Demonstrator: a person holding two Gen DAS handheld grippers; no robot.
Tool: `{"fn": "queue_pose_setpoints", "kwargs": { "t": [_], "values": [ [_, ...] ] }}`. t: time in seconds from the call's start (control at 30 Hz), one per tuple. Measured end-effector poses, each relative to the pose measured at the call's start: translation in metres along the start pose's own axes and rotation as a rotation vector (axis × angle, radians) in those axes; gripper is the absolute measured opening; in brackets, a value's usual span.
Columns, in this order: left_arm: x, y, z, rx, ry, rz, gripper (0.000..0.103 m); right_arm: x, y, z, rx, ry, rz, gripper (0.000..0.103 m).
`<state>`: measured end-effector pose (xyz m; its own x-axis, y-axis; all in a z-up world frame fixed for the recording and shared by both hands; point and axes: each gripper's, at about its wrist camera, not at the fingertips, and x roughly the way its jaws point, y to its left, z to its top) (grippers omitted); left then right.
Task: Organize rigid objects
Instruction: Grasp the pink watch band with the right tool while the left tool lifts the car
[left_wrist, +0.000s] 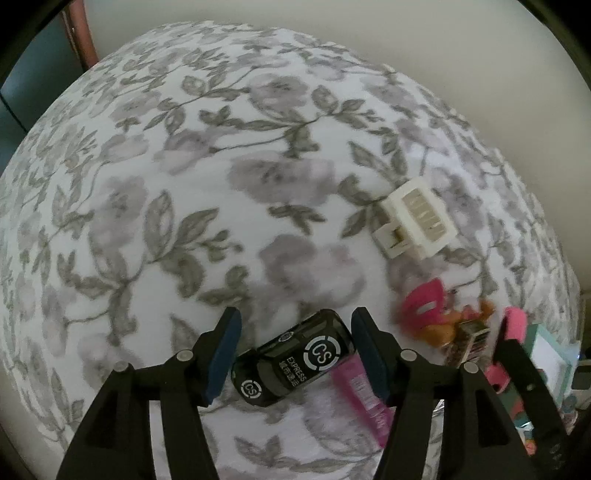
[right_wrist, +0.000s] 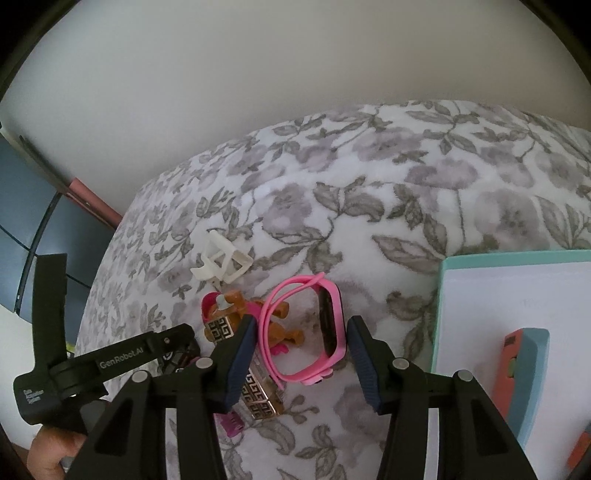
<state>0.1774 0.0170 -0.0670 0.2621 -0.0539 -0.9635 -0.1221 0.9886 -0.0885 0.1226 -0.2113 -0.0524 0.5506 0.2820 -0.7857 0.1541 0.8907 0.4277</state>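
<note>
A black toy car marked CS EXPRESS lies slanted on the floral bedding between the fingers of my left gripper, which is open around it. A pink comb-like piece lies partly under the right finger. In the right wrist view my right gripper is shut on a pink watch, with a pad against each side of its loop. Just left of the watch sit an orange-brown clip and gold patterned clips. A white claw clip lies farther back.
A turquoise box with a white inside stands at the right and holds a blue and orange item. The floral bedding stretches far to the left. A pale wall runs behind it, and blue furniture stands at the left.
</note>
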Motion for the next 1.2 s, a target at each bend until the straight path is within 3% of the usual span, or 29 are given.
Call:
{"fn": "queue_pose_setpoints", "kwargs": {
  "t": [0.2, 0.43, 0.53, 0.7, 0.77, 0.9, 0.97, 1.13, 1.2],
  "values": [
    [-0.005, 0.008, -0.011, 0.023, 0.022, 0.065, 0.064, -0.008, 0.004, 0.001, -0.006, -0.008, 0.026, 0.053],
    [-0.016, 0.019, -0.029, 0.022, 0.037, 0.058, 0.065, -0.016, 0.008, 0.001, -0.013, -0.014, 0.051, 0.053],
    [-0.021, 0.032, -0.04, -0.005, 0.029, 0.076, 0.08, -0.019, 0.008, 0.001, -0.01, -0.016, 0.064, 0.053],
    [-0.025, 0.051, -0.058, -0.042, 0.05, 0.028, 0.081, -0.024, 0.008, 0.0, -0.009, -0.016, 0.084, 0.053],
    [-0.028, 0.054, -0.062, -0.023, 0.041, 0.033, 0.081, -0.026, 0.008, -0.001, -0.008, -0.016, 0.091, 0.053],
    [-0.032, 0.042, -0.07, 0.097, 0.026, 0.11, 0.081, -0.027, 0.004, -0.001, 0.002, -0.014, 0.095, 0.053],
    [-0.028, 0.037, -0.075, 0.142, 0.042, 0.086, 0.081, -0.027, 0.002, -0.002, 0.008, -0.013, 0.099, 0.053],
    [-0.019, 0.035, -0.086, 0.184, 0.028, 0.074, 0.072, -0.027, -0.001, -0.002, 0.016, -0.008, 0.103, 0.053],
    [-0.022, 0.038, -0.087, 0.175, 0.021, 0.062, 0.062, -0.027, -0.001, -0.002, 0.016, -0.007, 0.105, 0.053]
  ]
}}
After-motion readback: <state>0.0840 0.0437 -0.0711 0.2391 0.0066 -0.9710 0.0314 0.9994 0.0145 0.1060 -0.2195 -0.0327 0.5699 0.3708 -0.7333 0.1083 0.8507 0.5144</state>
